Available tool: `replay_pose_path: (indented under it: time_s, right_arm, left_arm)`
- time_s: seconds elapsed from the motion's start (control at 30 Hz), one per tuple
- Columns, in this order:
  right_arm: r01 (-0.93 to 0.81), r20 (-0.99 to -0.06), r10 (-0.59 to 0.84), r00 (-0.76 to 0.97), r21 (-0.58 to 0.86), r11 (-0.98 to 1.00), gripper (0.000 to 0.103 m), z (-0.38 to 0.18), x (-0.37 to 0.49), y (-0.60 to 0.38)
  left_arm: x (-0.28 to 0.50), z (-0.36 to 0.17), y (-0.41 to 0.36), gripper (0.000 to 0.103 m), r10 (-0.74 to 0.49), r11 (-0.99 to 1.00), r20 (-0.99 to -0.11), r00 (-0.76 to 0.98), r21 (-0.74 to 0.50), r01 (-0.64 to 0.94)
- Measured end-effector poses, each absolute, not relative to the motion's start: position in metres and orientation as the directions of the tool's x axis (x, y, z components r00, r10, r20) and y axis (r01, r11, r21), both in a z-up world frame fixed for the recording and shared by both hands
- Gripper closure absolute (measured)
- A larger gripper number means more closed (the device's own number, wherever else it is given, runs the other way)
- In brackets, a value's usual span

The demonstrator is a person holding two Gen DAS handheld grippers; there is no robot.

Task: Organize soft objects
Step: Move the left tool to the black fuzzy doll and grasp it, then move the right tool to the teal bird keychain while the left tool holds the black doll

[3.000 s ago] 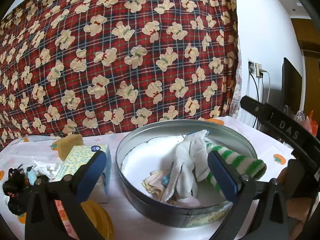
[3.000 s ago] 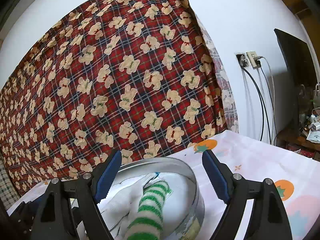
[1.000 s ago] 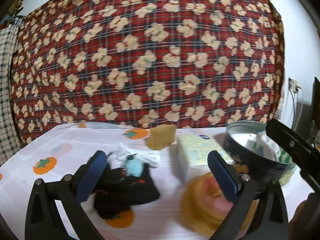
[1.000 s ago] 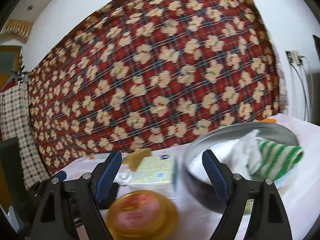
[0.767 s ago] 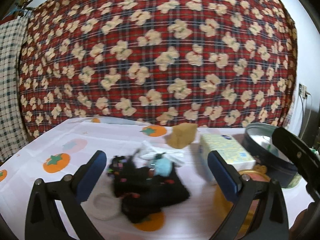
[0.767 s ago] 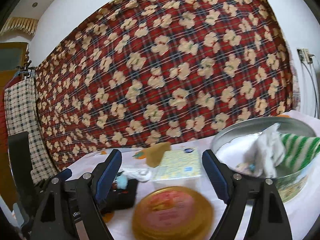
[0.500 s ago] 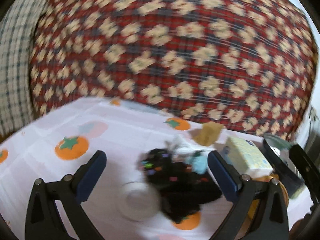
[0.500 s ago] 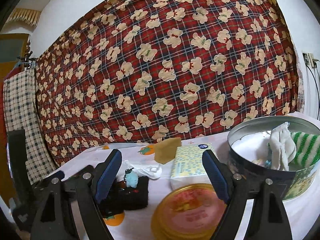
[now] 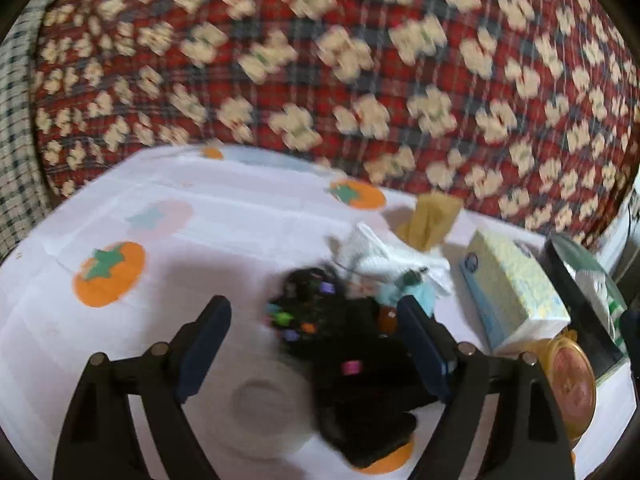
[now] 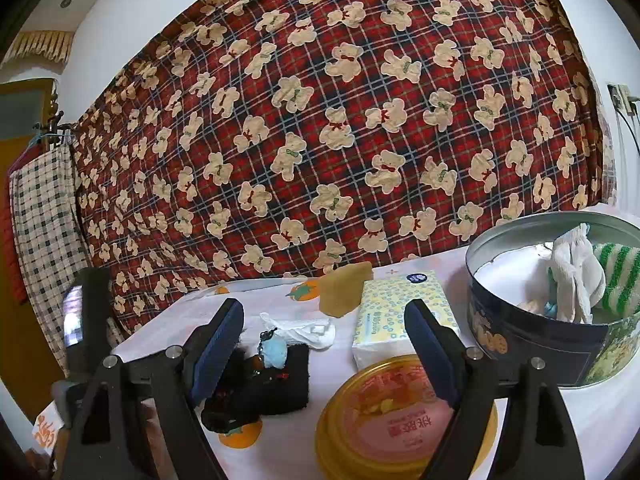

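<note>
Both tools have swung away from the round tin (image 10: 552,344), the left tool (image 9: 316,344) now tilted down over the black cloth (image 9: 360,368) with its jaws closing, not yet pressing it, while the right tool (image 10: 324,352) faces the yellow lid (image 10: 404,416).

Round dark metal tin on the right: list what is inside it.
Inside the round dark metal tin: a white cloth glove, a green-and-white striped sock and a white lining. Whatever lies beneath them is hidden by the wall.
</note>
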State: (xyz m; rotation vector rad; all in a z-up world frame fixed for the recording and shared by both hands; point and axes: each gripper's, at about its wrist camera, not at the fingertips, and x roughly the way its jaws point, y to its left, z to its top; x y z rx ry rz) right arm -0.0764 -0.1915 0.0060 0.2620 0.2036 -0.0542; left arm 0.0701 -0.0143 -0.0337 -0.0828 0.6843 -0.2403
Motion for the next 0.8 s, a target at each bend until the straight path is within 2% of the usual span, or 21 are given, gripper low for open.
replay_pose_path:
  time_s: [0.13,0.17,0.27,0.4,0.57,0.7,0.8]
  right_arm:
    - [0.075,-0.2,-0.026,0.979,0.243,0.967,0.019,0.007,-0.078,-0.19]
    - [0.076,-0.202,-0.026,0.979,0.244,0.967,0.019,0.006,-0.078,-0.19]
    - [0.076,-0.217,-0.02,0.976,0.249,0.966,0.019,0.006,-0.076,-0.189]
    - [0.089,-0.227,-0.028,0.973,0.261,0.961,0.019,0.004,-0.076,-0.191]
    - [0.095,-0.239,-0.028,0.971,0.274,0.957,0.019,0.003,-0.074,-0.194]
    - [0.087,-0.237,-0.021,0.971,0.271,0.959,0.019,0.004,-0.074,-0.193]
    - [0.077,-0.233,-0.014,0.972,0.264,0.961,0.019,0.004,-0.075,-0.192]
  left_arm:
    - [0.076,-0.043,-0.032,0.027,-0.241,0.967,-0.672,0.7,-0.103,0.234]
    - [0.079,-0.045,-0.033,0.041,-0.246,0.966,-0.686,0.685,-0.11,0.236]
    - [0.086,-0.053,-0.022,0.063,-0.303,0.952,-0.705,0.641,-0.194,0.236]
    - [0.088,-0.06,-0.005,0.066,-0.383,0.923,-0.692,0.611,-0.313,0.225]
    - [0.073,-0.047,0.016,0.069,-0.41,0.903,-0.591,0.695,-0.369,0.219]
    - [0.066,-0.033,0.044,0.069,-0.434,0.864,-0.473,0.767,-0.461,0.203]
    - [0.069,-0.033,0.054,0.069,-0.429,0.856,-0.464,0.775,-0.483,0.185]
